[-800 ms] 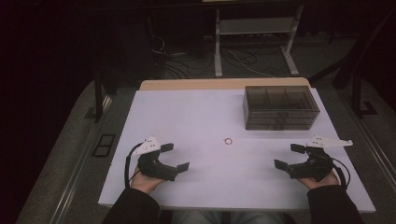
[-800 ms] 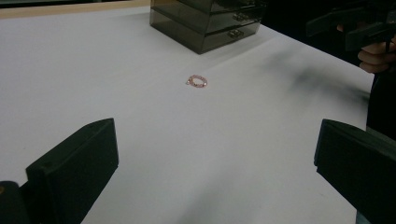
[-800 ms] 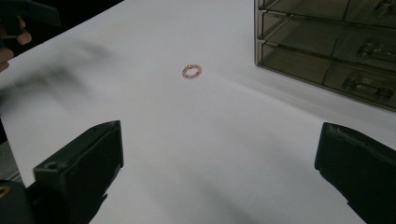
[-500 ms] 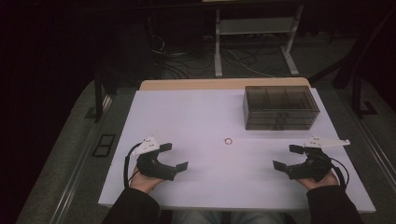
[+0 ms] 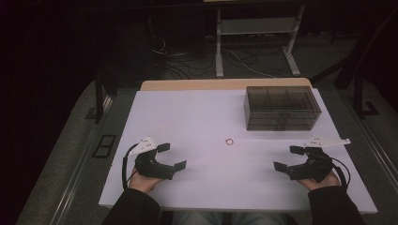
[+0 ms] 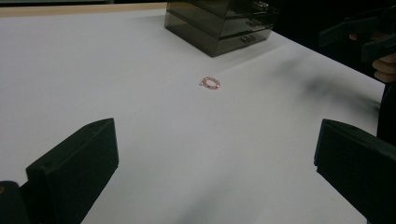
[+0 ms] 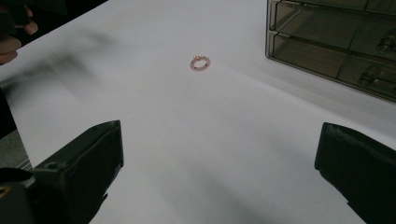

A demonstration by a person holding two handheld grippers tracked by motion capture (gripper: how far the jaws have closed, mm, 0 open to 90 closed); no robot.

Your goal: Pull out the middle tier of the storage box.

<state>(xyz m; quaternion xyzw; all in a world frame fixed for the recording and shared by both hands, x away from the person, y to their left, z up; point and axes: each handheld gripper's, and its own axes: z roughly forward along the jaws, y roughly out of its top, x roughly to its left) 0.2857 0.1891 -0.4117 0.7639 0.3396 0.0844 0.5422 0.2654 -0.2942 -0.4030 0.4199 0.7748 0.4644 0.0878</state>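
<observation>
At the lower left of the high view the left hand-held gripper [image 5: 171, 156] rests on the white bench [image 5: 202, 112], jaws spread wide and empty; at the lower right the right hand-held gripper [image 5: 289, 158] is likewise released, grasping nothing. Mid-frame, between and beyond them, lies a small pink ring [image 5: 229, 141]. Farther, upper right, stands a smoky drawer box [image 5: 281, 108]; no readable writing anywhere

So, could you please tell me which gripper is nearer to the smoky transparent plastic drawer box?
Right. The right gripper sits just in front of the smoky transparent plastic drawer box, near the table's right edge; the left gripper rests across the table, toward its near left.
</observation>
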